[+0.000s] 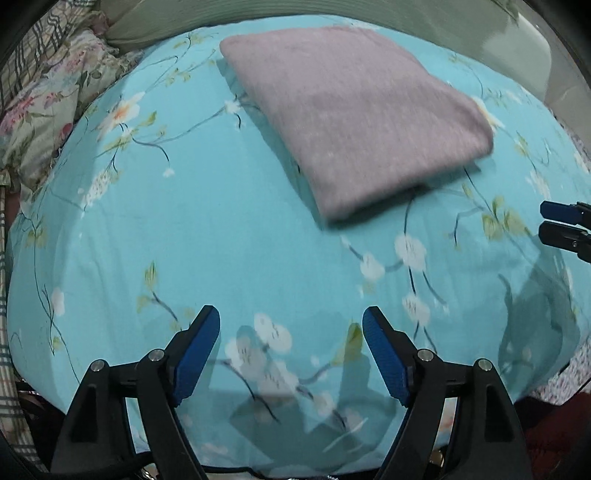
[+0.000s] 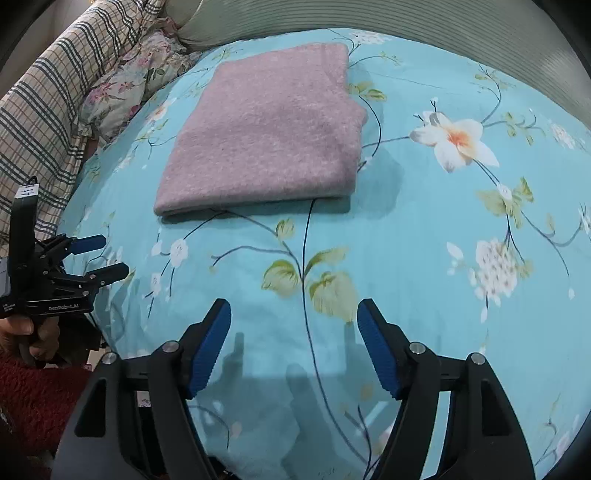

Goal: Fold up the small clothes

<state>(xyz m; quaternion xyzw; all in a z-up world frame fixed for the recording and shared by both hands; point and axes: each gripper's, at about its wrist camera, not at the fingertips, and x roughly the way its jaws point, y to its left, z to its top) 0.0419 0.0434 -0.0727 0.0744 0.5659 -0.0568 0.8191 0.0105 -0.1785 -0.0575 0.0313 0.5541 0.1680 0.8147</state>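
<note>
A fuzzy mauve garment (image 1: pixel 354 114) (image 2: pixel 266 136) lies folded into a flat rectangle on the turquoise flowered bedsheet (image 1: pixel 221 229) (image 2: pixel 424 229). My left gripper (image 1: pixel 291 325) hovers over bare sheet well short of it, jaws wide apart, nothing between the blue pads. It also shows at the left edge of the right wrist view, the left gripper (image 2: pixel 101 256) held by a hand (image 2: pixel 33 336). My right gripper (image 2: pixel 293 319) is open too, empty, nearer than the garment's folded edge. Its fingertips (image 1: pixel 554 210) peek in at the right edge of the left wrist view.
A floral pillow (image 1: pixel 48 103) (image 2: pixel 129 81) and a plaid blanket (image 2: pixel 48 110) lie along the left side of the bed. A pale green ribbed cushion (image 2: pixel 406 18) runs along the far edge. Dark red fabric (image 2: pixel 33 398) sits below the bed's near edge.
</note>
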